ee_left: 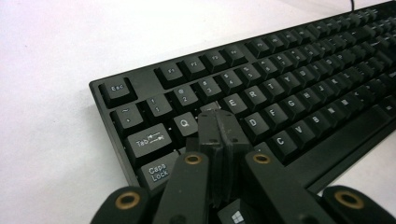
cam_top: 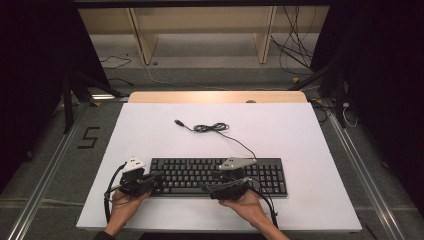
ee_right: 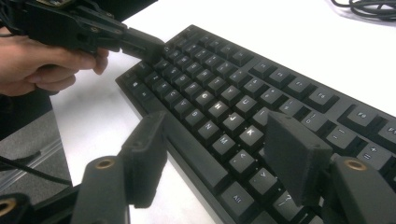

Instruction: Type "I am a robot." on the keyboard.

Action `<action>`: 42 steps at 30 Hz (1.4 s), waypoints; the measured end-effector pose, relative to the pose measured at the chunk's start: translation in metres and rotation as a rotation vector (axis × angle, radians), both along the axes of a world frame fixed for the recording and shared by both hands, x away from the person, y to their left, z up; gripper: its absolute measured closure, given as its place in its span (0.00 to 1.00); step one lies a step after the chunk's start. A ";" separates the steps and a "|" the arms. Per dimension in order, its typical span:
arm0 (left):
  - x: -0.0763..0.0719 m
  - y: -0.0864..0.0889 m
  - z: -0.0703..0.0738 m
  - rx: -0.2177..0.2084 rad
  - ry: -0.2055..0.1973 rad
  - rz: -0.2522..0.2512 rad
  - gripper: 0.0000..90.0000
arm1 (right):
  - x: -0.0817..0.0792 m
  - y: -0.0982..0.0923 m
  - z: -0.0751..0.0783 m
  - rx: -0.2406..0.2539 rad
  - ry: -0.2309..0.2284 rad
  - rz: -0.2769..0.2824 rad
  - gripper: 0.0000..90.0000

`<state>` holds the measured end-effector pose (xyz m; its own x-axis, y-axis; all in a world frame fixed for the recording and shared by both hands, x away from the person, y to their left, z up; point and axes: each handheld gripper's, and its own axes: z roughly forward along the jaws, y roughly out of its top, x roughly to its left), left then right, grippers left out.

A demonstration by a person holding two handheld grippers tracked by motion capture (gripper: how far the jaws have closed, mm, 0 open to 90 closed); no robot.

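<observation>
Keyboard (cam_top: 218, 176) sits near-center on the white table (cam_top: 300, 135). Left gripper (ee_left: 219, 122), jaws pressed together, pokes probably the W key like a finger; right gripper (ee_right: 219, 154) hovers spread over the right-hand letters.

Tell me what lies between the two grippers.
Keyboard keys: in the high view, the left gripper and right gripper both sit over it, with only rows of keys between them.
</observation>
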<state>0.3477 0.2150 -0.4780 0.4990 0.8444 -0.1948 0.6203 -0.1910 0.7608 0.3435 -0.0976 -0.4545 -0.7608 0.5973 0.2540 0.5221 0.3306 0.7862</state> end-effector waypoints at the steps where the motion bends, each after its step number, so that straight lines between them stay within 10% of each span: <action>1: 0.001 0.000 0.000 0.003 0.001 -0.001 0.99 | 0.000 -0.001 0.000 0.001 0.001 0.002 0.44; 28: 0.006 -0.007 -0.005 0.049 0.028 -0.008 0.99 | -0.005 -0.006 0.002 0.006 -0.011 -0.007 0.42; 42: 0.001 -0.001 0.005 -0.004 -0.008 0.011 0.95 | -0.005 -0.006 0.003 0.010 -0.014 -0.009 0.41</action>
